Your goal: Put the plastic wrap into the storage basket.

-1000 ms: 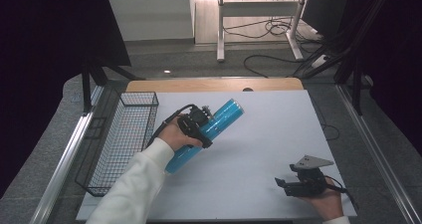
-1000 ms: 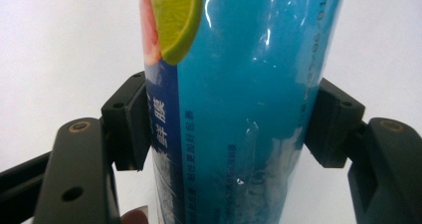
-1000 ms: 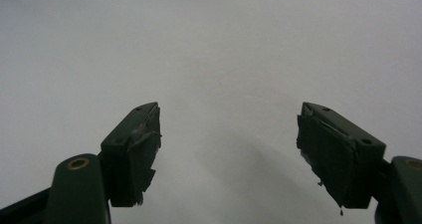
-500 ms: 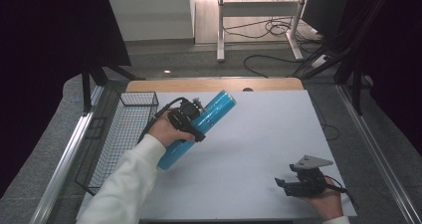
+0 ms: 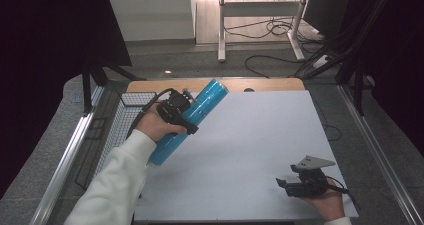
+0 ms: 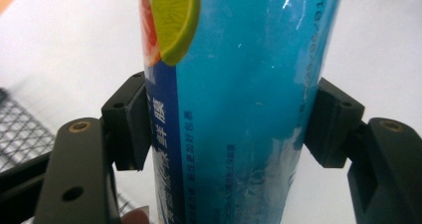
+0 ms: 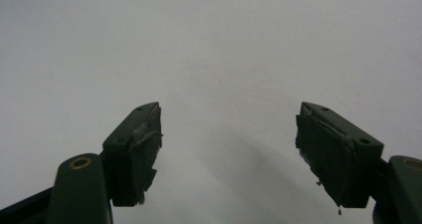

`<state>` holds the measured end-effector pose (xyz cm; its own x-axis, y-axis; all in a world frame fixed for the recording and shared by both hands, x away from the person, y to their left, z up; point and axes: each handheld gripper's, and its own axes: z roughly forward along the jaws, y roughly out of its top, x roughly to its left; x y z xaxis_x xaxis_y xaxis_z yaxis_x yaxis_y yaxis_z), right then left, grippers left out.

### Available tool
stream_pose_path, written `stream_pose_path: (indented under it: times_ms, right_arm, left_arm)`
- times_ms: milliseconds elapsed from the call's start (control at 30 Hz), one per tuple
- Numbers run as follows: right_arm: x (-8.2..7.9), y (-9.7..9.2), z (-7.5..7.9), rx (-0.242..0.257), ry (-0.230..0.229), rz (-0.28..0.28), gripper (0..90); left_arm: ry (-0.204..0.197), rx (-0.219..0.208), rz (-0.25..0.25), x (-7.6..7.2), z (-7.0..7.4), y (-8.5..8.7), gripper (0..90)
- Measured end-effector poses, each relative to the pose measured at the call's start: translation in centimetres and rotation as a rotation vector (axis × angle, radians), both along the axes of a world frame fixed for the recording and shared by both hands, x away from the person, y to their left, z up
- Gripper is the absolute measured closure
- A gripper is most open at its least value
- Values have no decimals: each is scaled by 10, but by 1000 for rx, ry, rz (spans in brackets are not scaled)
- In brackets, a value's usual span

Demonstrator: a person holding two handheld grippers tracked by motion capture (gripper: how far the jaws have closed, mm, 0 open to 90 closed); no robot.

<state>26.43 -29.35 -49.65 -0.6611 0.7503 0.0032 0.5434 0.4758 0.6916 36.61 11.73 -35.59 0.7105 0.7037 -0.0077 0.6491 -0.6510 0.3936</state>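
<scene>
A long blue tube (image 5: 187, 119) with lime and citrus pictures on its label (image 6: 234, 99) hangs tilted above the left part of the white table (image 5: 250, 145). Its top end points away toward the table's far edge. My left gripper (image 5: 181, 114) is shut on the tube's middle, and both black pads (image 6: 132, 124) press its sides. Near the table's front right corner my right gripper (image 5: 286, 184) rests low in a hand. Its jaws stand open over bare white surface (image 7: 229, 129), with nothing between them.
A black wire basket (image 5: 122, 130) sits along the table's left edge, just left of the held tube. A wooden strip (image 5: 265, 84) runs along the far edge. Metal rails flank the table. Cables lie on the floor beyond.
My left gripper has lifted the blue tube and carried it left, toward the wire basket. The right gripper has stayed where it was.
</scene>
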Motion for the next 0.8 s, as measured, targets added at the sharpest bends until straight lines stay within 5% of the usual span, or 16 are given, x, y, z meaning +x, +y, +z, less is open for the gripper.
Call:
stream_pose_path:
  times_ms: [367, 800]
  right_arm:
    - [1, 0, 0, 4, 0, -7, 262]
    - [2, 1, -1, -2, 3, -7, 258]
  left_arm:
    - [-19, 28, 92, -2, 21, 41, 317]
    - [-2, 38, 183, -2, 15, 81, 318]
